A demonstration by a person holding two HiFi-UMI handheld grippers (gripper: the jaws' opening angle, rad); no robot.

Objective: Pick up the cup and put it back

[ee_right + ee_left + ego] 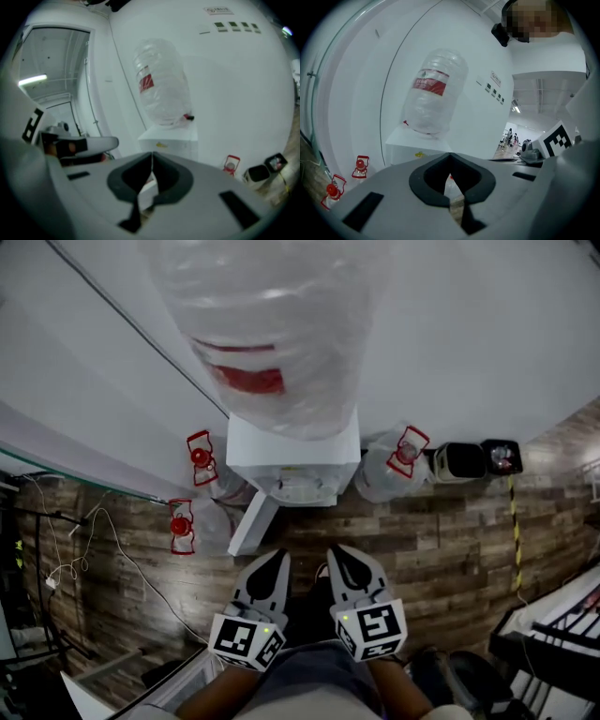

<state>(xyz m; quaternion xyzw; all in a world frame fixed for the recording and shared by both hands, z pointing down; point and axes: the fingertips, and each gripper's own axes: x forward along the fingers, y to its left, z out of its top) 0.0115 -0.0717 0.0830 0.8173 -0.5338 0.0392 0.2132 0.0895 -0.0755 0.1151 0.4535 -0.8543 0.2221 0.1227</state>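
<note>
White wall [469,334], wood floor [441,549], dispenser bottle [272,324] cropped above, left tool [278,557] and right tool [336,551] closed, empty.

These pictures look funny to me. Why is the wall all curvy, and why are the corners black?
Left gripper view and right gripper view: wide-angle lenses bend the wall and leave black corners. Head view: the water bottle sits so near the camera that it looks huge and soft, with glare on its plastic.
</note>
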